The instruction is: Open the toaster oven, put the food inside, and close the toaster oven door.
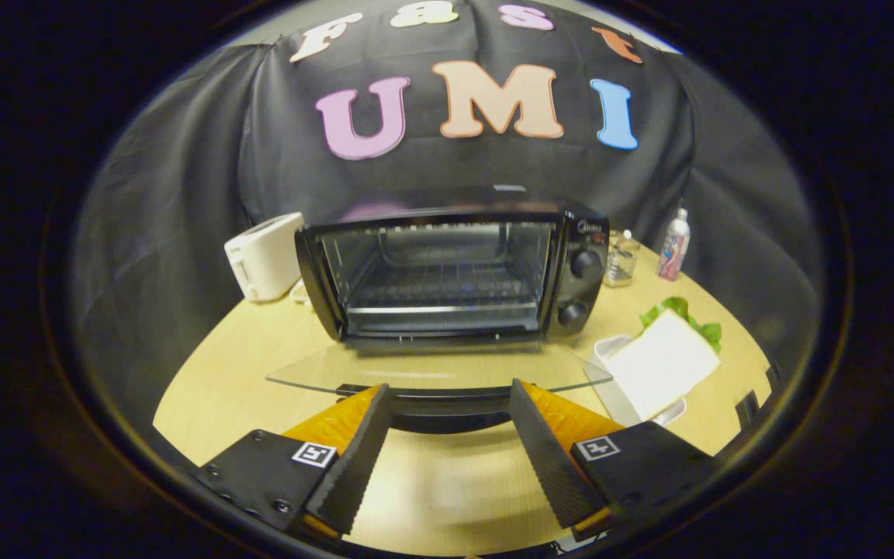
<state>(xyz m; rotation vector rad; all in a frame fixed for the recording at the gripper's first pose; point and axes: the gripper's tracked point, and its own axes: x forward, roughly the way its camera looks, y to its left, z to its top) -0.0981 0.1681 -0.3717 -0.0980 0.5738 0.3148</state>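
The toaster oven (447,272) has a small word at the top of its knob panel, but it is too blurry to read. The bottle (673,245) has a colourful label, too small to read. Each side of the gripper (447,404) carries a square black-and-white marker with no words.

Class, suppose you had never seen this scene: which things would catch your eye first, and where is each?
The black toaster oven at the middle of the wooden table, its glass door folded down flat toward the open gripper. Next, the sandwich with green lettuce on a white plate beside the oven's knobs. A white toaster stands on the oven's other side.
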